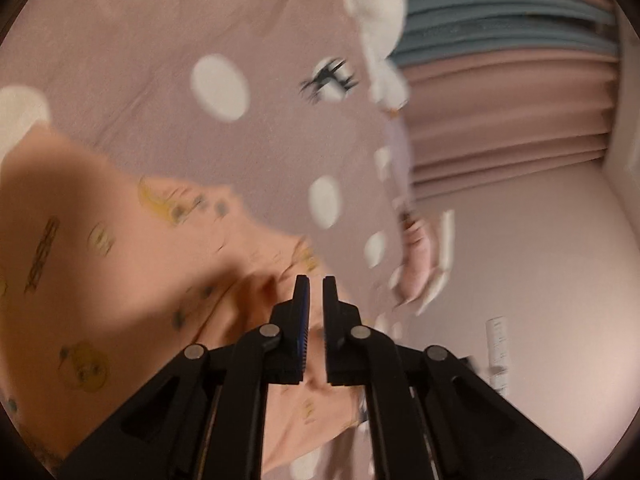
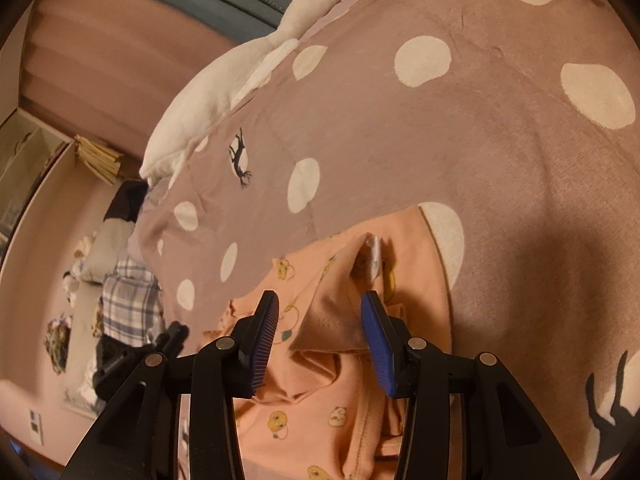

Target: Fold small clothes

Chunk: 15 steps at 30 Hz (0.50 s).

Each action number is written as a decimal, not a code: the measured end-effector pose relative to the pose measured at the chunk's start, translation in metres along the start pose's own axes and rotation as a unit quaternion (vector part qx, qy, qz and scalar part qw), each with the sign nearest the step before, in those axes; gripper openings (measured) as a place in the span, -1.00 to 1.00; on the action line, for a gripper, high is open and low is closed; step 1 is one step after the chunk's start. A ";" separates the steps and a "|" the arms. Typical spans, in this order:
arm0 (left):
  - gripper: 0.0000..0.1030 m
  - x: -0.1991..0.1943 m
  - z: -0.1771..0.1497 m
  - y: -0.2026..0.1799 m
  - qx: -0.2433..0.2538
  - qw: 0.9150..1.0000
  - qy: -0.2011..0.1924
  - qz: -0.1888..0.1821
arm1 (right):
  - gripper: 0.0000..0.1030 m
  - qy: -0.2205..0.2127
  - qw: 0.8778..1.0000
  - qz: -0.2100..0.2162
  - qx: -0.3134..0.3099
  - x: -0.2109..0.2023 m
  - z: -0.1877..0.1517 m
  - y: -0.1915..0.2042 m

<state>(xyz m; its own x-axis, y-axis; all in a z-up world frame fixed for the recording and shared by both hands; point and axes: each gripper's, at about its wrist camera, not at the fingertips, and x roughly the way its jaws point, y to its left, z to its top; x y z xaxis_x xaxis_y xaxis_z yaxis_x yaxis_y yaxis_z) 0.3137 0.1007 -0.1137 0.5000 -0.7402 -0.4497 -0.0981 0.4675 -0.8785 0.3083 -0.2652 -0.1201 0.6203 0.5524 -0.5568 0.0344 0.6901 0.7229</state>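
The peach printed garment (image 2: 320, 360) lies rumpled on the polka-dot bedspread (image 2: 480, 128), near the bed's edge, with a plush goose (image 2: 224, 80) well apart. It looks light, soft and limp; I judge it will sag and drag unless taken by a hem or corner. My left tongs (image 1: 316, 292) are nearly closed, low over the cloth; blur hides whether fabric is pinched. My right tongs (image 2: 320, 312) stand partly open, a raised fold with a white label (image 2: 376, 256) between the pads, ungripped. That folded edge seems the soundest hold.

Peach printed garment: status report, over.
Left hand-held gripper shut. Right hand-held gripper open over peach printed garment, a raised fold between its fingers. Nothing blocking.
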 end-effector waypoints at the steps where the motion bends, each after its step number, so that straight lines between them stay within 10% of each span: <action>1: -0.85 0.001 -0.002 0.001 0.006 1.000 0.003 0.017 | -0.11 0.001 1.000 0.000 -0.003 0.000 0.000 0.001; 6: -0.52 0.003 -0.004 0.013 -0.018 0.999 0.009 0.026 | -0.11 -0.002 1.000 0.008 -0.011 -0.004 -0.001 0.006; 15: -0.54 0.024 0.003 0.022 -0.056 0.997 0.039 0.022 | -0.11 0.003 1.000 0.008 -0.012 -0.001 -0.001 0.005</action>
<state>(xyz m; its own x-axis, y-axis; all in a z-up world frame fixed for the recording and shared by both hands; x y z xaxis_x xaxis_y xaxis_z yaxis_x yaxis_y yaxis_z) 0.3263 0.0942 -0.1430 0.4246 -0.7579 -0.4952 -0.2166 0.4460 -0.8684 0.3069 -0.2619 -0.1160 0.6166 0.5655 -0.5477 0.0062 0.6922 0.7217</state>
